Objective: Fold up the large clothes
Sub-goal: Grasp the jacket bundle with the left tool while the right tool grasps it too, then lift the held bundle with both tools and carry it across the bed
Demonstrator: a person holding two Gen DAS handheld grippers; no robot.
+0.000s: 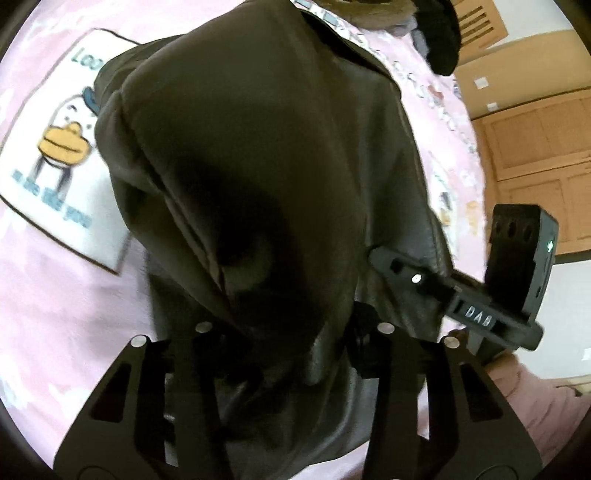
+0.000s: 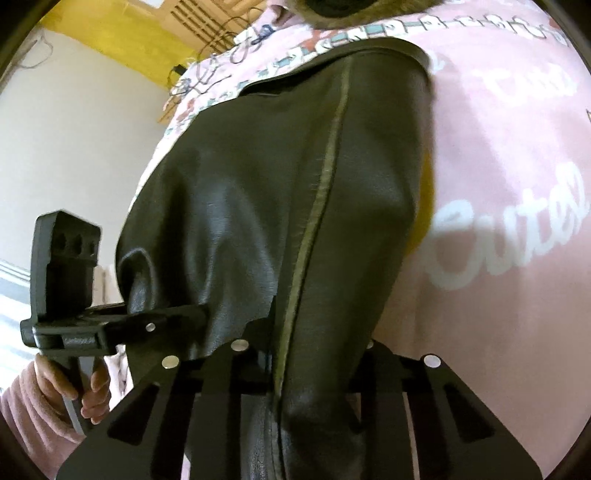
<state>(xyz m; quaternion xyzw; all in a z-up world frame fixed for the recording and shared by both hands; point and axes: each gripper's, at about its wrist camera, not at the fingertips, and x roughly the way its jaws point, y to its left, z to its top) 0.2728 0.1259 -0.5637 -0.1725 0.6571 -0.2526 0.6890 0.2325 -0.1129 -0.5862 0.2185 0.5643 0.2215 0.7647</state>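
Note:
A dark leather jacket (image 1: 258,147) lies on a pink bedspread (image 1: 55,314), with its near end raised off the bed. In the left wrist view, my left gripper (image 1: 293,328) is shut on a bunched fold of that end. My right gripper (image 1: 417,280) bites the jacket's right edge. In the right wrist view, the jacket (image 2: 258,184) with its olive seam runs up between the fingers of my right gripper (image 2: 304,347), which is shut on it. My left gripper (image 2: 177,317) clamps the jacket's left edge. The fabric hides the pads of both grippers.
The bedspread carries a white cartoon duck patch (image 1: 55,155) and white lettering (image 2: 509,236). Wooden cabinets (image 1: 535,147) stand past the bed's right side. A dark fur-trimmed garment (image 1: 439,33) lies at the far end. A hand in a pink sleeve (image 2: 48,398) holds the left gripper.

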